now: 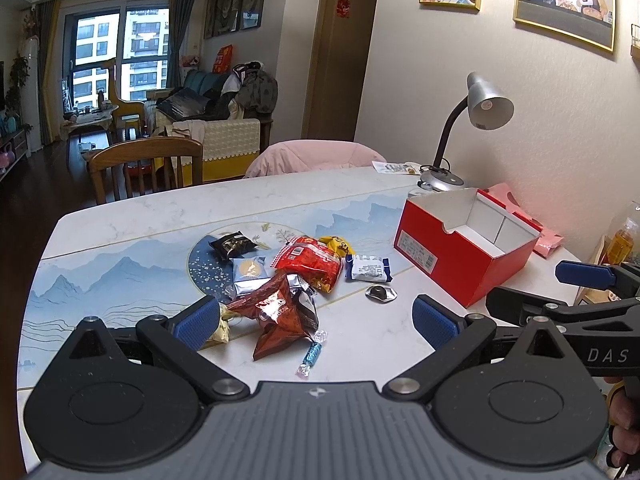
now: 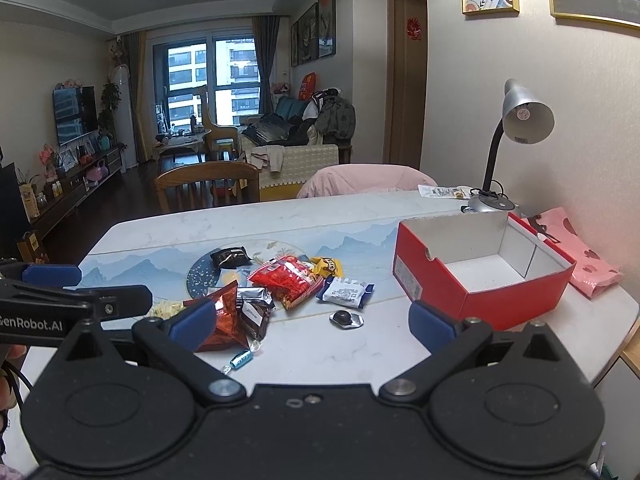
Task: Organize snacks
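Observation:
A pile of snack packets lies mid-table: a red bag, a copper foil bag, a white-blue packet, a black packet, a dark round candy and a blue wrapped candy. An open red box, empty inside, stands to the right. My left gripper is open above the near edge of the pile. My right gripper is open, near the box.
A grey desk lamp stands at the back right by the wall. A pink bag lies behind the box. Wooden chair and pink-covered chair stand at the table's far edge.

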Motion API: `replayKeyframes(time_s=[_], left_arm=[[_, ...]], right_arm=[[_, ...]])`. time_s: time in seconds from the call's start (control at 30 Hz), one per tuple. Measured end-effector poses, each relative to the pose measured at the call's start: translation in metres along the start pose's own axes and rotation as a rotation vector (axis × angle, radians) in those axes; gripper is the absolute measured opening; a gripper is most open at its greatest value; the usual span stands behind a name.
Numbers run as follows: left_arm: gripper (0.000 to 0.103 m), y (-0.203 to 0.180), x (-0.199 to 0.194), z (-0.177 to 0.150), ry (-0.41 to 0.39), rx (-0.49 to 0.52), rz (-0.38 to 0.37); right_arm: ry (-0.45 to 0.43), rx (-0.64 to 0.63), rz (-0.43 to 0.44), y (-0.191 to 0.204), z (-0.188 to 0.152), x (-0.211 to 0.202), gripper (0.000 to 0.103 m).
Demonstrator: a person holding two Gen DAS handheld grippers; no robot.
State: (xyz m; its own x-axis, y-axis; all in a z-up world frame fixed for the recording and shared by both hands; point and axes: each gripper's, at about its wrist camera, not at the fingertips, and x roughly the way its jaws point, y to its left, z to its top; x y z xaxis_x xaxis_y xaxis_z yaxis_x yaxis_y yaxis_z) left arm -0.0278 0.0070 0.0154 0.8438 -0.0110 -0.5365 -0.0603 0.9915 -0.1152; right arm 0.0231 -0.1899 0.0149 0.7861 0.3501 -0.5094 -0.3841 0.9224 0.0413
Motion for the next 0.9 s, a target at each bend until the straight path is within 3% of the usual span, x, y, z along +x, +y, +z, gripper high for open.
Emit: replayKeyframes(time_s=[0.43,0.63,0.9], left_arm=[[0.103,-0.001,0.018,0.004,0.016,-0.013,0.01],[0.103,-0.005,0.041,0.012,0.035,-0.046,0.054],[0.103,0.004,0.081,0.011,0.131,-0.1,0.125]], right_arm=[[0.0,-0.036,0.029,-0.007,0.006,0.015,0.102],[0.016,-0.055,0.065,-0.022,0.013,0.037,0.102],[0.122,-0.061,0.109,-0.047,0.01,0.09,0.1]])
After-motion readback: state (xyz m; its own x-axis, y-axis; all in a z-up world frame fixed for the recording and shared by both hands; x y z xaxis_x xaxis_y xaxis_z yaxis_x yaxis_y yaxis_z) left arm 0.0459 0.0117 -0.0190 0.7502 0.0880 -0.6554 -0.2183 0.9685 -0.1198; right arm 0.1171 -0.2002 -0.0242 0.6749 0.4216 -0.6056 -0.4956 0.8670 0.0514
